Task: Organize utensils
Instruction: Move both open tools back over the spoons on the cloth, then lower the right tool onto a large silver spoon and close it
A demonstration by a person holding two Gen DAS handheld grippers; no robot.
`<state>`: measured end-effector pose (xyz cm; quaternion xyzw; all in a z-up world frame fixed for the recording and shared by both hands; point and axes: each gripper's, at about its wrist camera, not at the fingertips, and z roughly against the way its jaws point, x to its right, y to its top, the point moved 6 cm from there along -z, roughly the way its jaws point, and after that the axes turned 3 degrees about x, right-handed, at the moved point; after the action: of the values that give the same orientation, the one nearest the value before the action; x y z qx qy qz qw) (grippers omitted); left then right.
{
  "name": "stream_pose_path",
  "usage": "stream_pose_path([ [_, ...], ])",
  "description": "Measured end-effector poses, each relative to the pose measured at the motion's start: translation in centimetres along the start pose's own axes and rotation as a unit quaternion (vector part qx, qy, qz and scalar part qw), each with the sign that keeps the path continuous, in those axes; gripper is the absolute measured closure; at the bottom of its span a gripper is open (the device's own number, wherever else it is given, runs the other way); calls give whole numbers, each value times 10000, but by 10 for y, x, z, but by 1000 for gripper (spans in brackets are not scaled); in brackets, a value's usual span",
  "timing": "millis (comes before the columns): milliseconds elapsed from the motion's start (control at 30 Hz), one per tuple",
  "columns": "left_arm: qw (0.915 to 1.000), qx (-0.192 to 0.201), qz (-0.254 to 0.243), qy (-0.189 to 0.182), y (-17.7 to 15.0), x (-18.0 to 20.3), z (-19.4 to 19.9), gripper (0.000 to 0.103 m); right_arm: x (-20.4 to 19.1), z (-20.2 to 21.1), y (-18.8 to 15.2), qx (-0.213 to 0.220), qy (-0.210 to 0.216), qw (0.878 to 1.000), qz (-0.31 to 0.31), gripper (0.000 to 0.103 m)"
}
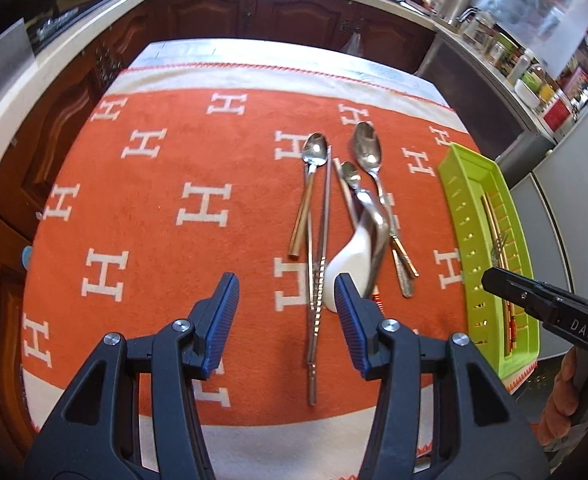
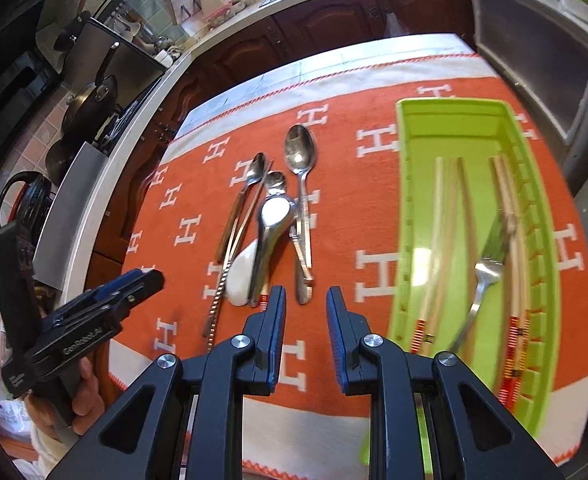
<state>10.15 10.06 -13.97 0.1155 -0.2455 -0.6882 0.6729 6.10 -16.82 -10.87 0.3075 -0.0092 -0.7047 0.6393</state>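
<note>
Loose utensils lie in a pile on the orange cloth: a large steel spoon [image 1: 368, 148] [image 2: 300, 152], a gold-handled spoon [image 1: 314, 152], a small spoon [image 1: 350, 174], a white ceramic spoon [image 1: 350, 264] [image 2: 241, 276] under a steel spoon [image 2: 275, 212], and metal chopsticks [image 1: 318, 280]. At the right stands a green tray [image 1: 454, 184] [image 2: 454, 106] holding wooden chopsticks [image 2: 442, 240] and a fork [image 2: 490, 256]. My left gripper [image 1: 287, 304] hovers open over the near end of the pile, holding nothing. My right gripper [image 2: 306, 316] is between pile and tray, its jaws narrowly apart and empty.
The cloth [image 1: 153, 208] covers a small table with dark wooden cabinets [image 1: 294, 12] behind it. Counters at both sides carry pots, jars and a kettle. A hand [image 2: 81, 396] holds the left gripper [image 2: 149, 280] at the table's left edge.
</note>
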Motion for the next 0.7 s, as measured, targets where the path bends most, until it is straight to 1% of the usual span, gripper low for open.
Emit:
stream_pose_path([
  [200, 10000, -73, 61, -30, -1, -9, -14, 57, -16, -40, 13, -268, 436, 9985, -182, 82],
  [333, 9999, -101, 103, -80, 1, -15, -20, 57, -21, -71, 23, -409, 587, 9968, -365, 74],
  [400, 9999, -92, 94, -92, 3, -17, -23, 57, -21, -83, 27, -437, 675, 9955, -497, 72],
  [567, 9998, -72, 124, -100, 9, -23, -28, 57, -17, -110, 37, -519, 695, 9932, -773, 71],
  [700, 9997, -86, 175, -123, 14, -28, -35, 57, -17, -124, 42, -549, 724, 9922, -853, 71],
])
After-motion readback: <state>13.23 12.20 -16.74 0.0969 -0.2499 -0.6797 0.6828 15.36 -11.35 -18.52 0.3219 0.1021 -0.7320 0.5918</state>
